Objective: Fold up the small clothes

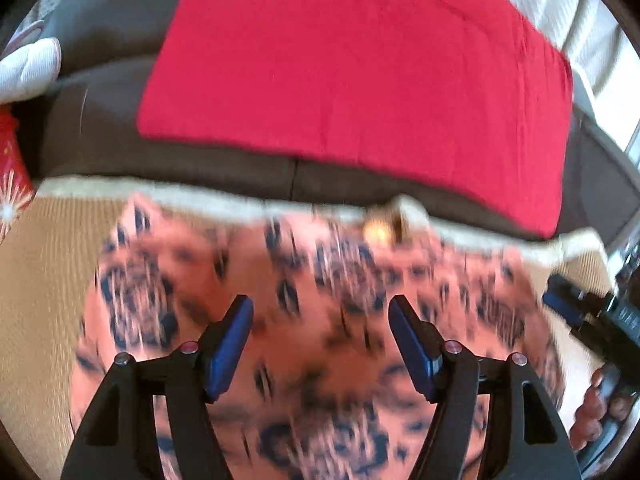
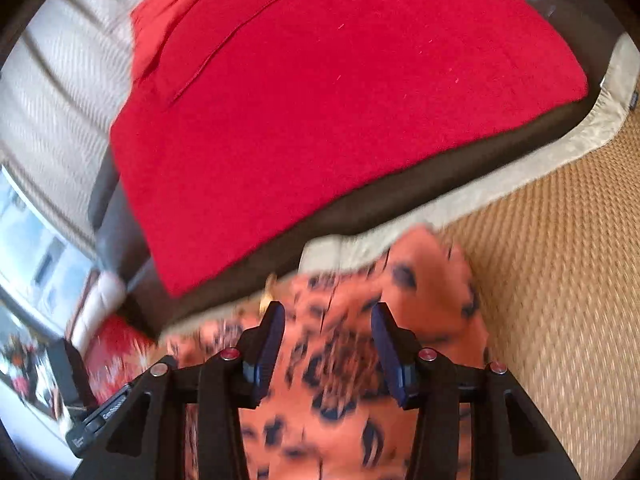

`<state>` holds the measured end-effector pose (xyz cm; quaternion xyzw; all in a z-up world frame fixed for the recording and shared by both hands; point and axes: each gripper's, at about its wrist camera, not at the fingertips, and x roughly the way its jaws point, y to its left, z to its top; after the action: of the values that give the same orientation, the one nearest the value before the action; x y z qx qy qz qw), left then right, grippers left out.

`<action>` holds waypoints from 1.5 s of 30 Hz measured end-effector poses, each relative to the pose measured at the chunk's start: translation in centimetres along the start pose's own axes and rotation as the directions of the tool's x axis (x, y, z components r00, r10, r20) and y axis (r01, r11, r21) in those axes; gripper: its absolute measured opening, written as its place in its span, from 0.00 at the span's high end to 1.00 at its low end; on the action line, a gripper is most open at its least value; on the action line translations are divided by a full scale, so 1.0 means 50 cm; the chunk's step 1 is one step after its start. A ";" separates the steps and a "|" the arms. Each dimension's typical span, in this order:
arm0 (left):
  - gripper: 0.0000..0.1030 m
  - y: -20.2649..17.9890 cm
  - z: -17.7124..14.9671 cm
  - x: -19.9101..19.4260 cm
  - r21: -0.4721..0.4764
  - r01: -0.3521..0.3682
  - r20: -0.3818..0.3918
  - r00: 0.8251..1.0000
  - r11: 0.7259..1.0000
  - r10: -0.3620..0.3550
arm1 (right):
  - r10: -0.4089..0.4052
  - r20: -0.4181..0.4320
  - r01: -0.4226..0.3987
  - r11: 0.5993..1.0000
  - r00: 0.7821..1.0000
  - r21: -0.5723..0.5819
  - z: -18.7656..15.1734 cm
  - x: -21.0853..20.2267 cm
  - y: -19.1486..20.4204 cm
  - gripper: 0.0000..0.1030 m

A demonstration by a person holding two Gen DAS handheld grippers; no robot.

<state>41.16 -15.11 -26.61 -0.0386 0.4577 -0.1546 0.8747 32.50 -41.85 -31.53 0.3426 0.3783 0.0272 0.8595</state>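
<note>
Two tools, one garment, both views motion-blurred.
Sofa [image 1: 248, 176]: dark brown, far side of scene, a red blanket [image 1: 360, 80] spread flat over its seat.
Rug [image 2: 560, 280]: tan woven, on the floor near the sofa front, with a pale fringe edge [image 2: 480, 196] along the sofa base.
Garment [image 1: 320, 300]: small orange piece with dark blotchy print, lying on the rug just in front of the sofa; far edge meets the fringe; fold state unclear from blur.
Left tool [image 1: 321, 344]: jaws spread wide, hanging over the middle of the garment, nothing between the pads, no pinch visible.
Right tool [image 2: 328, 348]: jaws partly spread, over the right part of the garment near its far corner; cloth shows through the gap, pads not seen pressing on it.
Hand [image 1: 596, 404]: fingers on the right tool's handle, seen at the right edge of the left view.
Risk 1: fast movement means a tool may close on a single layer or miss the hem, so the fold comes out skewed.
Risk 2: uneven grips left versus right would drag the cloth and bunch it.
Risk 3: the fringe could get pinched along with the far edge.
</note>
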 end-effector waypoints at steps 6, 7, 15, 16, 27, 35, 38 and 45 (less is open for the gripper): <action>0.23 -0.053 -0.120 0.025 0.152 -0.135 -0.125 0.980 0.979 0.154 | -0.054 -0.196 0.059 0.998 0.979 0.019 -0.118 -0.003 -0.018 0.53; 0.22 -0.050 -0.136 0.030 0.158 -0.145 -0.135 0.977 0.977 0.167 | -0.065 -0.230 0.071 0.997 0.971 0.017 -0.142 0.002 -0.032 0.54; 0.22 -0.023 -0.178 -0.085 0.066 -0.179 0.015 0.984 0.982 0.178 | -0.019 -0.090 0.016 1.000 0.996 -0.025 -0.180 -0.131 -0.033 0.53; 0.22 -0.019 -0.177 -0.096 0.052 -0.195 0.044 0.980 0.979 0.193 | -0.027 -0.067 0.024 0.999 0.997 -0.038 -0.179 -0.145 -0.032 0.53; 0.14 0.044 -0.157 0.015 0.037 -0.416 -0.072 0.906 0.909 0.418 | -0.101 -0.061 0.095 0.991 0.993 -0.089 -0.165 -0.111 -0.019 0.52; 0.14 0.024 -0.152 -0.083 0.059 -0.373 0.055 0.927 0.926 0.370 | -0.083 -0.027 0.079 0.991 0.996 -0.111 -0.173 -0.113 -0.003 0.51; 0.14 0.017 -0.165 -0.124 0.089 -0.363 0.111 0.929 0.928 0.353 | -0.073 -0.003 0.071 0.985 0.997 -0.155 -0.179 -0.121 0.008 0.51; 0.14 0.009 -0.177 -0.189 0.103 -0.325 0.172 0.937 0.940 0.305 | -0.069 -0.052 0.063 0.993 0.996 -0.101 -0.184 -0.108 -0.006 0.50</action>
<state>29.02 -11.16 -24.39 0.0805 0.3781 -0.0384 0.9215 22.46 -38.48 -32.72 0.2859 0.4113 0.0271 0.8651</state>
